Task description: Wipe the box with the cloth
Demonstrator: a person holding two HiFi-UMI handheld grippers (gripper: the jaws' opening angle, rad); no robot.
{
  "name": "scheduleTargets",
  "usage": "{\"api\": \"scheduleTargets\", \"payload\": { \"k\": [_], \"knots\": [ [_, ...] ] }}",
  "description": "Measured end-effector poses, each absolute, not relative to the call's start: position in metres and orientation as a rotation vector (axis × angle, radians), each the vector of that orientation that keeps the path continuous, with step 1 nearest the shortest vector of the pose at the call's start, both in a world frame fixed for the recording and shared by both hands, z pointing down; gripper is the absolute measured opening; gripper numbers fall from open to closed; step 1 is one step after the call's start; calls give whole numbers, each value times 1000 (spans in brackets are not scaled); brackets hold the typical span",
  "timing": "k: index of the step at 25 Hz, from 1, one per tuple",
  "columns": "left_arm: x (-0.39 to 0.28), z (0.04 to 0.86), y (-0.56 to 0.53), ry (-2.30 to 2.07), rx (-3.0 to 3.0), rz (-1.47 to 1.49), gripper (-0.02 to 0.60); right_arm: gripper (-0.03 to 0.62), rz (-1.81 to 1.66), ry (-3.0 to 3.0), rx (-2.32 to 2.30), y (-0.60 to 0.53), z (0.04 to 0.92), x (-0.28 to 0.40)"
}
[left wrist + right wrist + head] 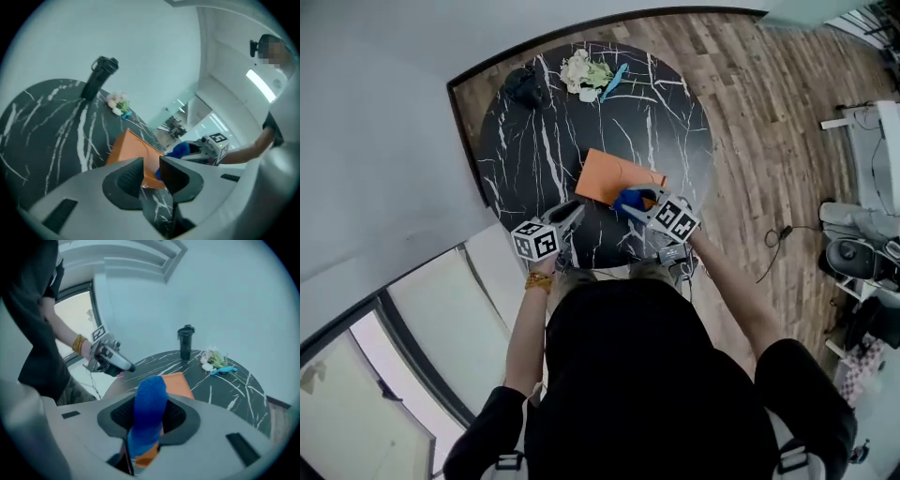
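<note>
A flat orange box (614,176) lies on the round black marble table (666,103), near its front edge. My right gripper (628,200) hovers over the box's near right corner, shut on a blue cloth (630,197). In the right gripper view the cloth (149,404) fills the space between the pads and sticks up past them, with the box (178,382) behind it. My left gripper (574,212) is at the box's near left corner. Its jaws stand a narrow gap apart (151,171); the box's corner (129,150) shows through the gap, not pressed by the pads.
At the table's far side stand a black bottle (526,87), a small bunch of pale flowers (584,72) and a light blue tool (613,82). A wall and a window border the left. Wooden floor, cables and equipment lie to the right.
</note>
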State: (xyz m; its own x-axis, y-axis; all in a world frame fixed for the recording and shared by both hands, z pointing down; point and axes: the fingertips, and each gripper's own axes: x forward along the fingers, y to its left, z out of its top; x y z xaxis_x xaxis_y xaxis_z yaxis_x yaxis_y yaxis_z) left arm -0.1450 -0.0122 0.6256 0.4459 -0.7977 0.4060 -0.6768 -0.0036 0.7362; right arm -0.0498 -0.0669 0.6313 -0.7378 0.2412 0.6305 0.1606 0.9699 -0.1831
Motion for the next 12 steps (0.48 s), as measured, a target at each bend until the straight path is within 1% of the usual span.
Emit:
{"api": "scheduleTargets", "payload": {
  "k": [4, 5, 8, 12],
  "knots": [
    [-185, 664, -24, -1562, 1455, -152, 171, 117, 164, -2499, -187, -157, 612, -77],
    [-188, 671, -29, -1599, 1416, -141, 183, 118, 175, -2513, -180, -173, 611, -89],
    [-190, 682, -45, -1685, 1331, -101, 190, 117, 339, -2534, -184, -206, 610, -127],
    [-186, 696, -59, -1711, 1276, 12, 189, 118, 677, -2481, -223, -210, 623, -177]
  ]
}}
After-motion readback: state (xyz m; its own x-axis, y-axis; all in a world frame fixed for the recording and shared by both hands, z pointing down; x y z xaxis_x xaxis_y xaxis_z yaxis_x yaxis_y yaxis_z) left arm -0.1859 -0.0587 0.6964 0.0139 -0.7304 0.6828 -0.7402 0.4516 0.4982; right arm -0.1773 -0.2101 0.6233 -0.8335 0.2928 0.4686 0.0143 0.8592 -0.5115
